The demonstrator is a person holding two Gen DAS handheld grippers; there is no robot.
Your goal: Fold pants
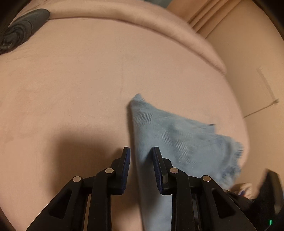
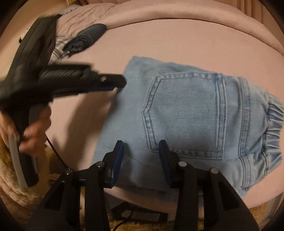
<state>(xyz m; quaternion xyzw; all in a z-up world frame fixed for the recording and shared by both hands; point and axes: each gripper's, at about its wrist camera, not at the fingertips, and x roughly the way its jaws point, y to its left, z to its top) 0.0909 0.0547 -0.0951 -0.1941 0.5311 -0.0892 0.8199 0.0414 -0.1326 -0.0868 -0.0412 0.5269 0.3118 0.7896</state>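
Observation:
Light blue denim pants (image 2: 186,110) lie folded flat on the pink bed sheet (image 2: 177,40), back pocket up and the elastic waistband (image 2: 273,128) at the right. My right gripper (image 2: 141,142) hovers open over their near edge, with flat denim showing between its fingers. My left gripper (image 2: 122,82), blurred and held by a hand (image 2: 33,131), reaches in from the left to the pants' left edge. In the left wrist view that left gripper (image 1: 141,148) stands partly open. The pants' edge (image 1: 177,138) runs between its fingers, with a sliver of sheet showing beside the left pad.
A dark folded garment (image 2: 87,37) and a plaid cloth (image 2: 58,48) lie at the bed's far left. A rolled pink blanket (image 1: 124,14) borders the far side. The near bed edge (image 2: 142,197) drops to a shaggy rug (image 2: 17,195). A cable (image 2: 53,149) hangs there.

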